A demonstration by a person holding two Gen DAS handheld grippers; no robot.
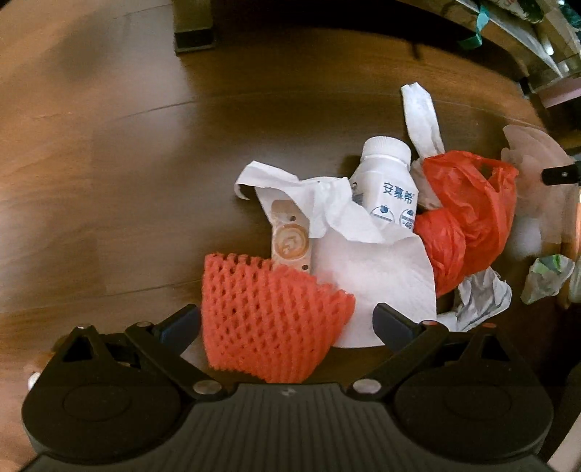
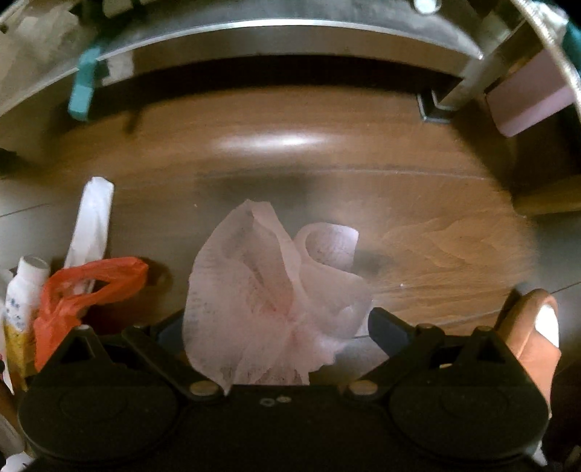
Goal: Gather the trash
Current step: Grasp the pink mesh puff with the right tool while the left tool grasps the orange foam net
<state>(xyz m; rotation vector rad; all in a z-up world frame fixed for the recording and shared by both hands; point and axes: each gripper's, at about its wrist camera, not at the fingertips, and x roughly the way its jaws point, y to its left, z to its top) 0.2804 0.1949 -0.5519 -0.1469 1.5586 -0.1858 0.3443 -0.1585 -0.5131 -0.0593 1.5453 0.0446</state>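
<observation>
A trash pile lies on the wood floor. In the left wrist view, an orange foam fruit net (image 1: 265,319) lies between the wide-open fingers of my left gripper (image 1: 287,323). Behind it are white tissue (image 1: 377,276), a white yogurt bottle (image 1: 385,181), a small cream packet (image 1: 290,239) and a red plastic bag (image 1: 468,218). In the right wrist view, a pale pink foam net (image 2: 268,297) sits between the open fingers of my right gripper (image 2: 276,326). The red bag (image 2: 80,290) and bottle (image 2: 21,294) show at the left.
Crumpled paper (image 1: 479,301) and a green-white wrapper (image 1: 548,276) lie right of the pile. A metal shelf base (image 2: 276,32) with a teal clip (image 2: 83,90) runs across the back. A dark furniture leg (image 1: 192,29) stands far left.
</observation>
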